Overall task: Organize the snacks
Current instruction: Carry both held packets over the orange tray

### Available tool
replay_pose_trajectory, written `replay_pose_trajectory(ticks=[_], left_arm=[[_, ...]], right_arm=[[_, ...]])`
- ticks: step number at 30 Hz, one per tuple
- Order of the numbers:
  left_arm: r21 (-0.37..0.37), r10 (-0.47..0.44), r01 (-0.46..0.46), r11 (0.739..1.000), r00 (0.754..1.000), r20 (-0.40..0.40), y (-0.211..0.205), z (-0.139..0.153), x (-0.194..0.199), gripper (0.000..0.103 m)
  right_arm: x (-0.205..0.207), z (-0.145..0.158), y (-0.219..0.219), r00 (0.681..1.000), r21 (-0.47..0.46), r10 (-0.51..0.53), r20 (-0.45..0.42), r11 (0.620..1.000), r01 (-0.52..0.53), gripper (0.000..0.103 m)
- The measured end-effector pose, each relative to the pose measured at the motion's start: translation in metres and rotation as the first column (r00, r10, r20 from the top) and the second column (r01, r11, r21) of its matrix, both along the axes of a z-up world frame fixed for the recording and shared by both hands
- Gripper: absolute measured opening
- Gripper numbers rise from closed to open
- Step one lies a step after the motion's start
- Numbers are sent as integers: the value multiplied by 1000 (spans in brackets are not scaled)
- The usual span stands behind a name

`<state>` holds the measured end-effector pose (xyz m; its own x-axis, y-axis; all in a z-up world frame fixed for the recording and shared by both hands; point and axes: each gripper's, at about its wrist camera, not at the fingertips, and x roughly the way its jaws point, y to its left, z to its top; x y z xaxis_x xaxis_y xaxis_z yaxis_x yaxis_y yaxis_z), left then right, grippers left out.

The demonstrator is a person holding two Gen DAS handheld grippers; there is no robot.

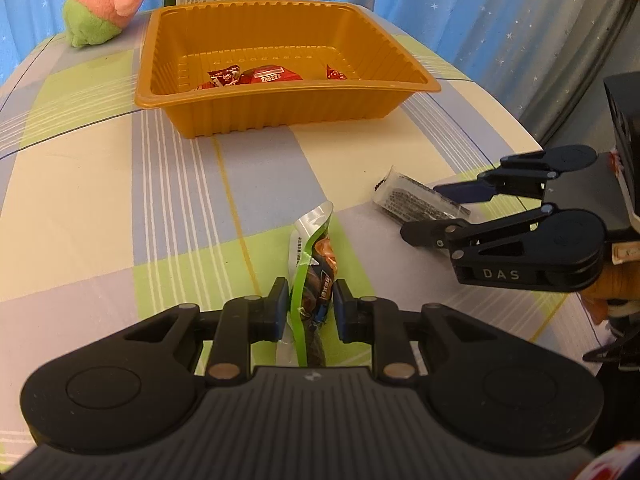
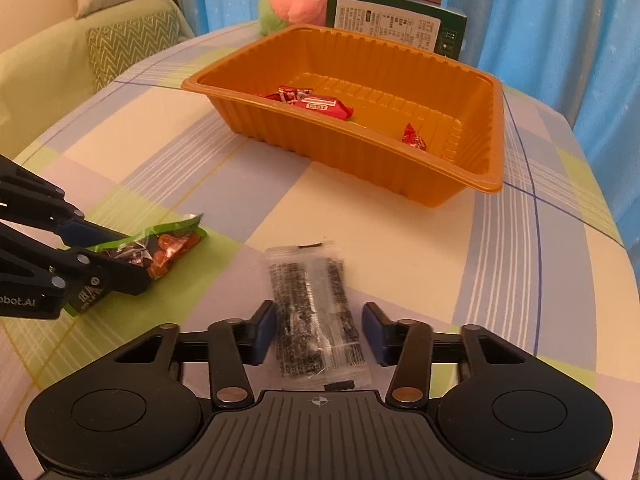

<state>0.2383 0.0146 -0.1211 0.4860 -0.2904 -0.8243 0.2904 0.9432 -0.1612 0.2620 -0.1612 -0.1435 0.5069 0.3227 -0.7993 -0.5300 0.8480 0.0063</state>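
Green foil snack pouch (image 1: 311, 268) is pinched on the tablecloth by the left gripper (image 1: 310, 312); the right gripper (image 2: 320, 334) straddles the clear dark-printed packet (image 2: 316, 312), jaws apart. Next, I judge: clamp, lift both into the orange ribbed plastic tray (image 2: 460, 184).

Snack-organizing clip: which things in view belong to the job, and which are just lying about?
Job: green snack packet in the left gripper; clear dark packet between the right gripper's pads; orange tray; red snacks.
Lying about: pink plush toy; green box.

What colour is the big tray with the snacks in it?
Orange, a golden orange with ribbed walls. The tray shows best in the right wrist view.
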Motion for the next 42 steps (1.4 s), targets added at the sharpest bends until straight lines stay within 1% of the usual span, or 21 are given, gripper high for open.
replay_pose_trajectory(ticks=[2,6,12,17,23,26,30,42], left_arm=[[9,-4,4,1000,1000,6,-1,0,-1,21],[45,-11,10,999,1000,24,-7,1,-4,21],[23,47,-47,999,999,21,-7,4,-10,21],[-10,94,-94,996,995,23,-7,11,-22,21],[-50,147,-145,988,989,27,-6,23,-41,21],[-71,175,-173,982,984,25,-4,29,-50,21],[-76,200,-197,977,979,38,-2,40,-60,21],[-91,228,-221,971,971,75,4,64,-83,21]], right_arm=[[-3,0,3,1000,-4,-11,8,1000,12,40],[-8,1,2,998,17,-58,-9,998,59,39],[-23,11,-11,985,88,-162,-57,982,167,38],[-40,24,-24,967,152,-240,-91,956,251,38],[-61,36,-32,947,179,-301,-112,931,317,38],[-71,43,-34,942,188,-316,-110,924,332,38],[-81,53,-36,938,202,-332,-100,916,346,38],[-100,77,-34,938,217,-339,-68,913,345,38]])
